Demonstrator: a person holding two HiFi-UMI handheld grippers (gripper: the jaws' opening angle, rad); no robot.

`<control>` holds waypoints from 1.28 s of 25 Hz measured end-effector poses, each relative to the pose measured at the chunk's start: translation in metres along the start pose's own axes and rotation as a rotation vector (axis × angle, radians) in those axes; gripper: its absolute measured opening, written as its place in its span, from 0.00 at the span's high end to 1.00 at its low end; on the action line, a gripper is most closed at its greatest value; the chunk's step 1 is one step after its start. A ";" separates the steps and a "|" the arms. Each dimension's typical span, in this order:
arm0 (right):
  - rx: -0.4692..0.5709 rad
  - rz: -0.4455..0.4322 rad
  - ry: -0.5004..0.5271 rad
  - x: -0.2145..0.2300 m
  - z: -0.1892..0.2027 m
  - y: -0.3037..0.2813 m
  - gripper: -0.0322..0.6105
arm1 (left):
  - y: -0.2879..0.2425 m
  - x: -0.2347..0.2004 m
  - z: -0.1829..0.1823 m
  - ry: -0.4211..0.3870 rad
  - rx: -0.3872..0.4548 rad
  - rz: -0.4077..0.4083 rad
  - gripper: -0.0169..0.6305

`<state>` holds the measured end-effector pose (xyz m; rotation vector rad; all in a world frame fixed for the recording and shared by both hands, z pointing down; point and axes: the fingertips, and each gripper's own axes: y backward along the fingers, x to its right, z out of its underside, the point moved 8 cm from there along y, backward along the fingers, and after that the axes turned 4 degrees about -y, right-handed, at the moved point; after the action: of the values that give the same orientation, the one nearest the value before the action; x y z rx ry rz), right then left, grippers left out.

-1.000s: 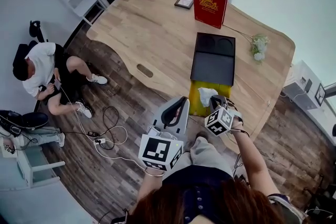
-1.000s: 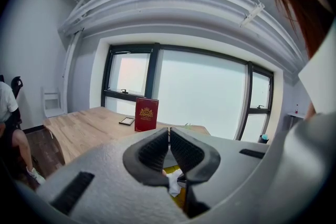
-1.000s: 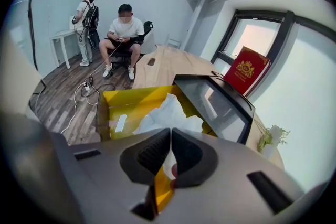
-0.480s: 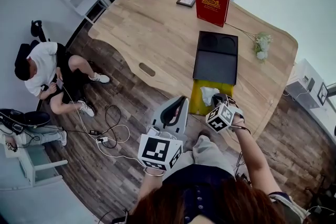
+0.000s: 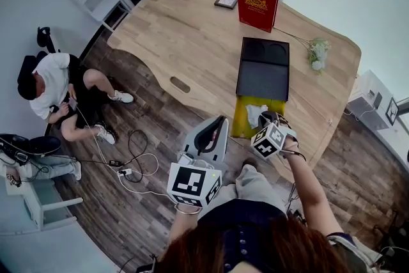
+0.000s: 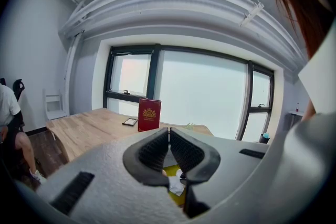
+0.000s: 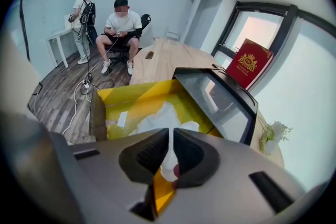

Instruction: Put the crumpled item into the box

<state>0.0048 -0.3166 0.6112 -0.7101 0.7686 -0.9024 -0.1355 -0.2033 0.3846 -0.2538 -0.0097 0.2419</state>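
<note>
Head view: at nine o'clock a seated person (image 5: pixel 51 83) keeps well apart from the table (image 5: pixel 185 41). Moving right, we find the left gripper (image 5: pixel 220 121) raised off the table's near edge, at about eight o'clock from the yellow box (image 5: pixel 239 124). In the left gripper view its jaws are pressed together with nothing between them, the white wad showing only beyond and below.

The box lies open at the table's near edge, its black lid (image 5: pixel 262 80) folded back toward twelve o'clock. The crumpled item (image 5: pixel 254 114), a white paper wad, sits within the yellow walls.

Just beside it at five o'clock is the right gripper (image 5: pixel 266 118), clearly the nearer tool. In the right gripper view, its jaws stand all but closed on a tail of the crumpled item (image 7: pixel 163 115), which runs lengthwise from the pinch straight ahead, toward twelve o'clock, down into the box (image 7: pixel 121 94).

We judge the placing nearly done: what remains is for the right jaws to part, with the wad's bulk already over the box floor.
</note>
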 end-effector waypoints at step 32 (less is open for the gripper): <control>0.250 0.222 -0.232 -0.022 -0.041 0.128 0.90 | 0.069 0.013 -0.010 -0.034 0.139 0.106 0.92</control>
<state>0.0152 -0.2493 0.4928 -0.4871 0.5055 -0.6852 -0.1385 -0.1374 0.3570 -0.1116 -0.0126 0.3507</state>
